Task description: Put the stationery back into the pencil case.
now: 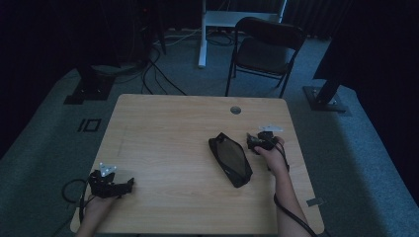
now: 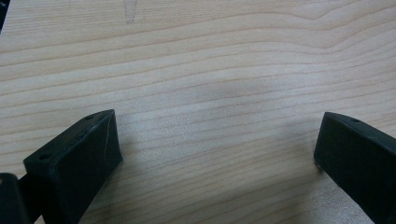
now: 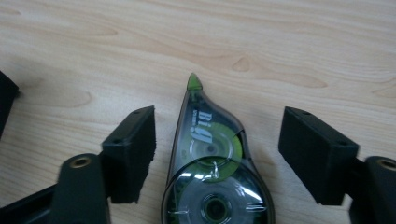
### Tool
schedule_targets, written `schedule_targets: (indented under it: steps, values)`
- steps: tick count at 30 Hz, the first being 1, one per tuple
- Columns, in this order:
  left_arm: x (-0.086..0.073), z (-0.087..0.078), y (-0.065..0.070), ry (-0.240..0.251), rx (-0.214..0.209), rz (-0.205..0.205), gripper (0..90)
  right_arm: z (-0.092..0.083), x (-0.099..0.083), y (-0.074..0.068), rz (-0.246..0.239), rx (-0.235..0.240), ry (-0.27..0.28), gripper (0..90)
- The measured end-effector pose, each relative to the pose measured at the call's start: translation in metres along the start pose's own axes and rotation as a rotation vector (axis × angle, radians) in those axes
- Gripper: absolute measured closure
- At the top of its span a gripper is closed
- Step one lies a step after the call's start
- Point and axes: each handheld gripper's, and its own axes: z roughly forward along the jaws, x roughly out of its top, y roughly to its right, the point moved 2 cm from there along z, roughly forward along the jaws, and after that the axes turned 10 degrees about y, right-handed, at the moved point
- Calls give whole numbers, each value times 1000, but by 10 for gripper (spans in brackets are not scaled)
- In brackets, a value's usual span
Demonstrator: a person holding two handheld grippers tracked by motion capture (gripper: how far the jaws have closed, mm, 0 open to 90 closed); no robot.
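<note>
My right gripper (image 3: pixel 217 135) rests wide open on the wooden table (image 1: pixel 163 143), a clear correction tape dispenser (image 3: pixel 210 172) lying flat between its jaws, touching neither. A black pouch (image 1: pixel 230 158) lies just beside it. My left gripper (image 2: pixel 215 149) sits open over bare wood.

The dim high view looks down on the table (image 1: pixel 163 143); both gripper views skim its wood closely.
</note>
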Motion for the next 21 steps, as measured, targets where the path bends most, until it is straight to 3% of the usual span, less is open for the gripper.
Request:
schedule_targets:
  steps: [7, 11, 15, 16, 21]
  values:
    - [0, 0, 0, 0, 0, 0, 6, 6, -2, -1, -34, 1, -33, 352]
    - [0, 0, 0, 0, 0, 0, 6, 7, -2, -1, -24, 6, -35, 381]
    - [0, 0, 0, 0, 0, 0, 6, 7, -1, -2, -19, 4, -33, 452]
    - [0, 0, 0, 0, 0, 0, 6, 6, -1, -3, -15, -2, -28, 507]
    - [0, 0, 0, 0, 0, 0, 6, 5, -1, -5, 2, -7, -34, 516]
